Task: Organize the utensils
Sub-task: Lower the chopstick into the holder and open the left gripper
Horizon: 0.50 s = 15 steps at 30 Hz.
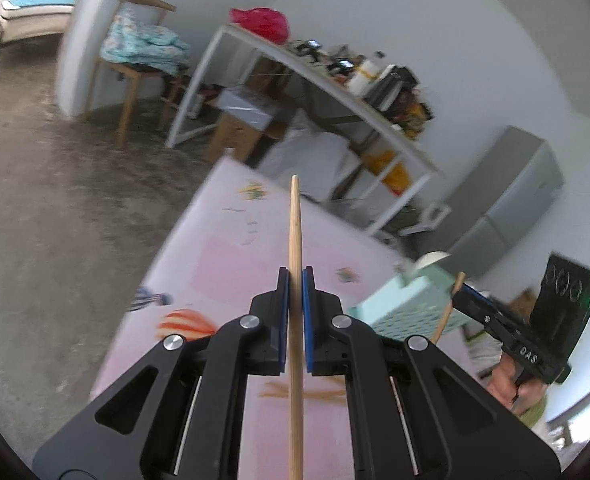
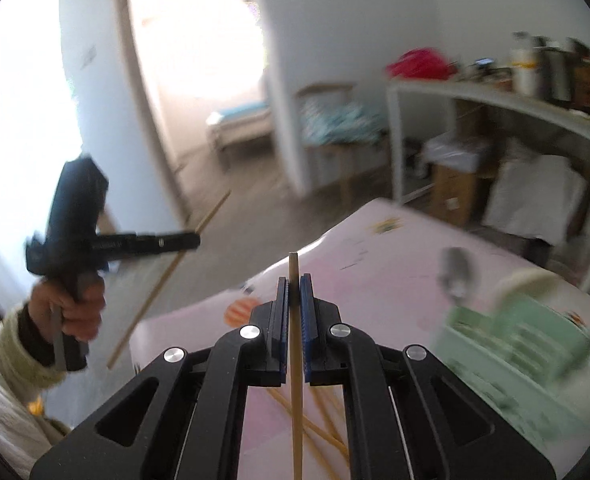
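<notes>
- pink table (image 1: 231, 264), cluttered shelf upper right.
- left gripper (image 1: 295, 280) clamped on chopstick (image 1: 295, 216); right gripper (image 2: 294, 288) clamped on second chopstick (image 2: 294, 272).
- mid-carry; next: drop into mint basket (image 1: 407, 304), right of centre.

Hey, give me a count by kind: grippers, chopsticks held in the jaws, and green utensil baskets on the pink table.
Grippers: 2, left gripper and right gripper
Chopsticks held in jaws: 2, left chopstick and right chopstick
Green baskets: 1, green basket
Total: 5
Loose chopsticks on the table are too blurred to count.
</notes>
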{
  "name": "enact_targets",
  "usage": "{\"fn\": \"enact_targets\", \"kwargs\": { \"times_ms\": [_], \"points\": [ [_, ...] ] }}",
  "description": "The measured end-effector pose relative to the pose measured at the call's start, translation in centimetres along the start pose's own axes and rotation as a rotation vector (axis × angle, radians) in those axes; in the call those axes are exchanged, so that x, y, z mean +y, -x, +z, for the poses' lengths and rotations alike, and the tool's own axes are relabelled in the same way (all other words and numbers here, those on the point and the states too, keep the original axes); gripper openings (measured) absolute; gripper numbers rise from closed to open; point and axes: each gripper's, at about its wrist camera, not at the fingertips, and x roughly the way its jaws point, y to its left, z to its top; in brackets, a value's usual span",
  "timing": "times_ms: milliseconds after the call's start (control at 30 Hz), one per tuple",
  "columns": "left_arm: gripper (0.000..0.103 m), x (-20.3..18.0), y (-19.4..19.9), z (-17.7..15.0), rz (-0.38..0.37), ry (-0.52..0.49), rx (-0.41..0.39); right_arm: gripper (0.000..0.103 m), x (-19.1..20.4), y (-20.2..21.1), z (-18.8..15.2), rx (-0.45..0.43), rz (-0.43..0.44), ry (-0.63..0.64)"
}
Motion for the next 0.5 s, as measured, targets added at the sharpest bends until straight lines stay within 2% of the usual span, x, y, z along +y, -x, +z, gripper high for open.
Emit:
{"fn": "enact_targets", "kwargs": {
  "times_ms": [167, 300, 467, 500],
  "points": [
    [0.005, -3.3, -2.1, 0.9, -0.134, -0.017, 0.005, 0.006, -1.0, 5.6, -2.0, -0.141, -0.159, -0.125],
    [0.005, -7.4, -4.1, 2.2, -0.224, -0.08, -0.033, 0.006, -2.0, 8.8, -3.6, -0.241, -0.223, -0.241],
    [0.005, -12.2, -6.7, 3.8, -0.31, -0.121, -0.095, 0.006, -2.3, 11.5, -4.4, -0.334, -0.293, -0.3],
    [0.005, -13.6, -7.4, 4.1, -0.334, -0.131, -0.127, 0.006, -2.5, 11.5, -4.2, -0.344, -0.299, -0.304]
  ]
}}
